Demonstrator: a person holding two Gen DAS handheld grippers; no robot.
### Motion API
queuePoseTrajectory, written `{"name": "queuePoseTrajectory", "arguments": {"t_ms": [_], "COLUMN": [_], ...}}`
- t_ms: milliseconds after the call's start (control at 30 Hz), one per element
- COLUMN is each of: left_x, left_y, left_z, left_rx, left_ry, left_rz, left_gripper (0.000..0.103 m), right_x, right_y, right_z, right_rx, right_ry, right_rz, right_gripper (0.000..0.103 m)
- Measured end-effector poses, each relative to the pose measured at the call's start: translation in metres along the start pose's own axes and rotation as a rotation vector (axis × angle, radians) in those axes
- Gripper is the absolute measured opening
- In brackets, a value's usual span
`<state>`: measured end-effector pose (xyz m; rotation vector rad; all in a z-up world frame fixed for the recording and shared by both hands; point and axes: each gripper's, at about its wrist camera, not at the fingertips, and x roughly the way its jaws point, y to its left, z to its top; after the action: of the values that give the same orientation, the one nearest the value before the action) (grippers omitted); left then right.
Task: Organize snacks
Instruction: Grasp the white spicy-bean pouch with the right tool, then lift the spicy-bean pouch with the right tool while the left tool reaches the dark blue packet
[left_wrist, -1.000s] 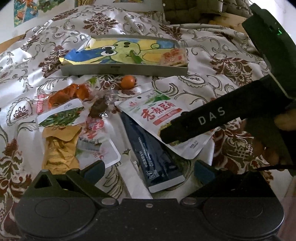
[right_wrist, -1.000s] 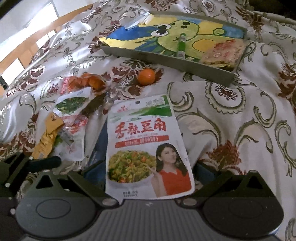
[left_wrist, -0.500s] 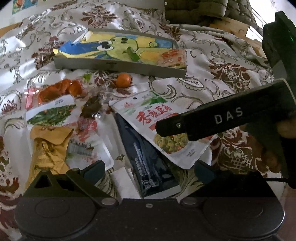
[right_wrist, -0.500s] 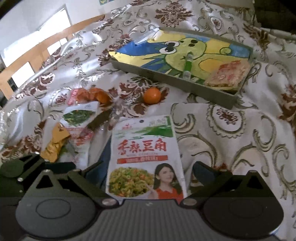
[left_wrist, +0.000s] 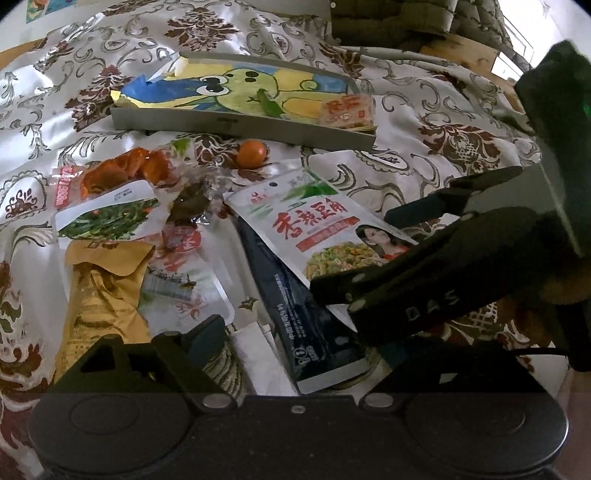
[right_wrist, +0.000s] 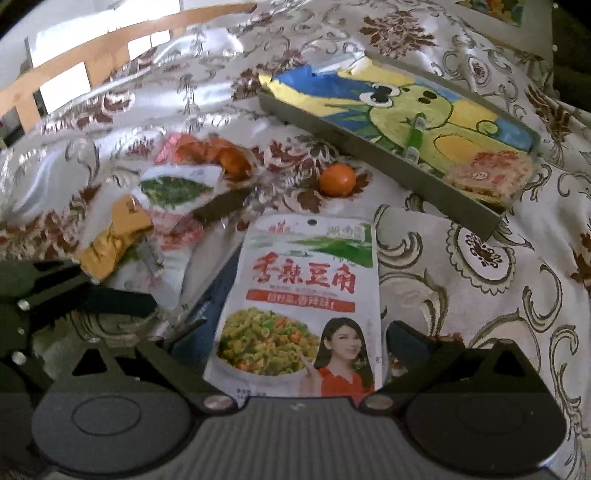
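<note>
Snack pouch (right_wrist: 301, 306) between the parted jaws of the right hand-held gripper (right_wrist: 295, 343)
Pouch overlaps a dark blue packet (left_wrist: 299, 310) on the patterned cloth (right_wrist: 480, 295); left hand-held gripper (left_wrist: 295, 343) jaws apart, unloaded

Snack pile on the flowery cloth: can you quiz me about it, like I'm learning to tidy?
1. True or false: the green pen lies inside the cartoon tray.
2. Which lies on the cloth, outside the tray? A) orange fruit B) green pen C) pink snack pack
3. Whose open fingers sit either side of the bean pouch?

Key: 1 true; 2 A; 3 the right gripper.
</note>
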<state>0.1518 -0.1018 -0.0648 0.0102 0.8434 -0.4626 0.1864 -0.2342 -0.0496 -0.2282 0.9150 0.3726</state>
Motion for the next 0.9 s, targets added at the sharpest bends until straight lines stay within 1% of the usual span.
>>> {"name": "queuePoseTrajectory", "arguments": {"t_ms": [67, 133, 200, 267, 300, 367, 400, 433, 500, 600, 700, 833, 867, 900], "left_x": [0.000, 0.000, -0.001, 0.000, 0.000, 0.001, 0.002, 0.003, 0.006, 0.010, 0.016, 0.020, 0.020, 0.020], "left_y": [0.000, 0.001, 0.003, 0.006, 0.007, 0.011, 0.013, 0.015, 0.018, 0.021, 0.023, 0.030, 0.032, 0.033], "left_z": [0.001, 0.003, 0.004, 0.005, 0.006, 0.008, 0.009, 0.011, 0.014, 0.018, 0.023, 0.025, 0.025, 0.024], "left_rx": [0.002, -0.007, -0.024, -0.043, -0.056, -0.081, -0.095, -0.107, -0.127, -0.148, -0.162, -0.203, -0.213, -0.221], "left_ry": [-0.001, -0.003, -0.007, -0.009, -0.009, -0.009, -0.007, -0.005, -0.002, -0.001, 0.009, 0.017, 0.018, 0.019], "left_rz": [-0.001, -0.006, -0.013, -0.012, -0.012, -0.021, -0.030, -0.032, -0.041, -0.056, -0.059, -0.071, -0.075, -0.077], "left_gripper": [0.084, 0.082, 0.079, 0.075, 0.070, 0.060, 0.050, 0.044, 0.039, 0.038, 0.038, 0.038, 0.037, 0.034], "right_x": [0.000, -0.002, -0.004, -0.003, -0.003, -0.002, -0.003, -0.004, -0.008, -0.012, -0.010, -0.003, 0.001, 0.006], "right_y": [-0.001, -0.007, -0.016, -0.027, -0.030, -0.037, -0.041, -0.045, -0.054, -0.067, -0.070, -0.067, -0.069, -0.074], "right_z": [0.000, 0.001, 0.002, 0.003, 0.003, 0.003, 0.003, 0.004, 0.006, 0.009, 0.011, 0.016, 0.017, 0.019], "right_rx": [0.006, 0.040, 0.084, 0.128, 0.136, 0.161, 0.184, 0.199, 0.235, 0.284, 0.288, 0.243, 0.239, 0.244], "right_ry": [-0.001, -0.012, -0.021, -0.021, -0.018, -0.019, -0.023, -0.033, -0.061, -0.086, -0.094, -0.084, -0.081, -0.070], "right_rz": [-0.007, -0.017, -0.032, -0.044, -0.056, -0.048, -0.031, -0.015, 0.040, 0.123, 0.179, 0.199, 0.198, 0.202], "right_gripper": [0.097, 0.088, 0.083, 0.080, 0.077, 0.076, 0.076, 0.075, 0.074, 0.074, 0.074, 0.074, 0.074, 0.075]}}
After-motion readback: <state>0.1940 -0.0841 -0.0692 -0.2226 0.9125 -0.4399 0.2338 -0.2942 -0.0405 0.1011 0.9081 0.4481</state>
